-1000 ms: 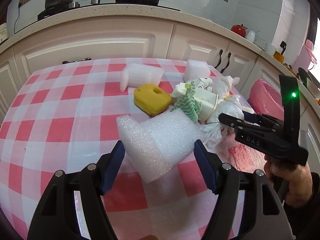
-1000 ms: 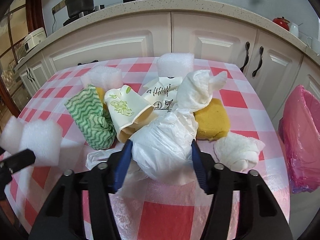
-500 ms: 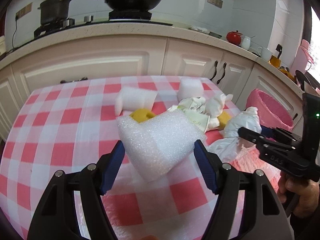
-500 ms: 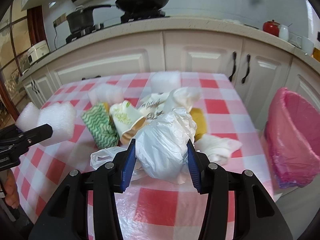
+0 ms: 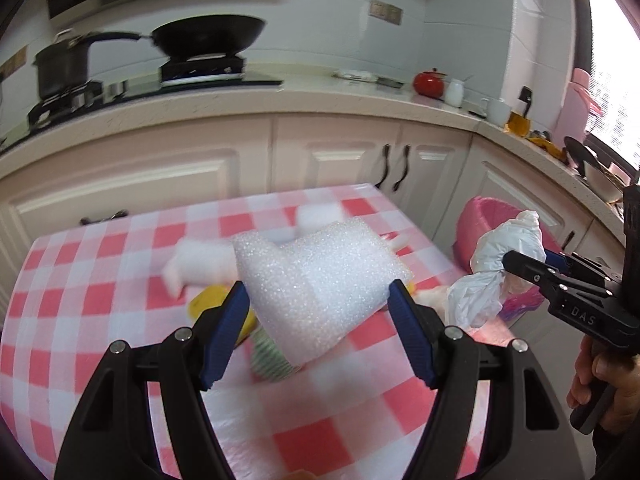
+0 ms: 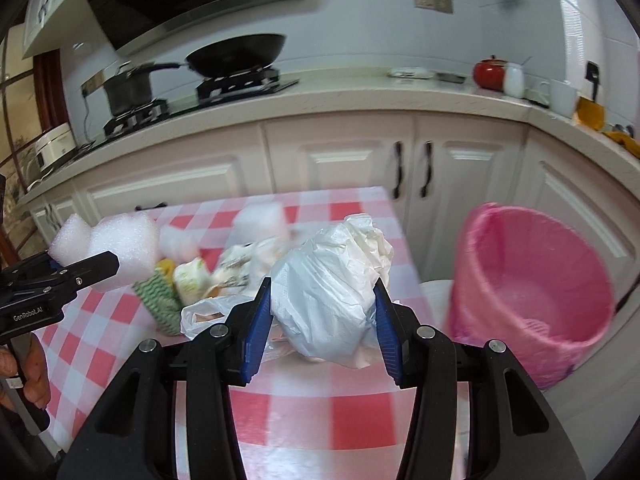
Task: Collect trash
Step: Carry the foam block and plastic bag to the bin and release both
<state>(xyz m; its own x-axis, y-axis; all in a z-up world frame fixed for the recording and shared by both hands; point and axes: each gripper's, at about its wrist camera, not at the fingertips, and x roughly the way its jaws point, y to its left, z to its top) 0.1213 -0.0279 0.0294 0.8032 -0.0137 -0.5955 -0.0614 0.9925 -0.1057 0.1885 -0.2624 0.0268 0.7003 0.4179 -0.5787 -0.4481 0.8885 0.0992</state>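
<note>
My left gripper (image 5: 318,300) is shut on a white foam block (image 5: 320,276) and holds it above the red-and-white checked table (image 5: 100,292). My right gripper (image 6: 322,300) is shut on a crumpled white plastic bag (image 6: 332,284), lifted above the table's right side. The bag also shows in the left wrist view (image 5: 496,264). A pink-lined trash bin (image 6: 532,292) stands on the floor to the right of the table. More trash lies on the table: a green-patterned cloth (image 6: 158,300), paper cups (image 6: 192,280), foam pieces (image 6: 260,220) and a yellow sponge (image 5: 208,304).
White kitchen cabinets (image 6: 348,160) and a counter with a stove, a wok (image 6: 236,54) and a pot stand behind the table. A red pot (image 6: 490,72) and cups sit on the counter at the right.
Both grippers have risen from the table with their loads. The right one has carried the bag toward the pink bin, which is now larger in view.
</note>
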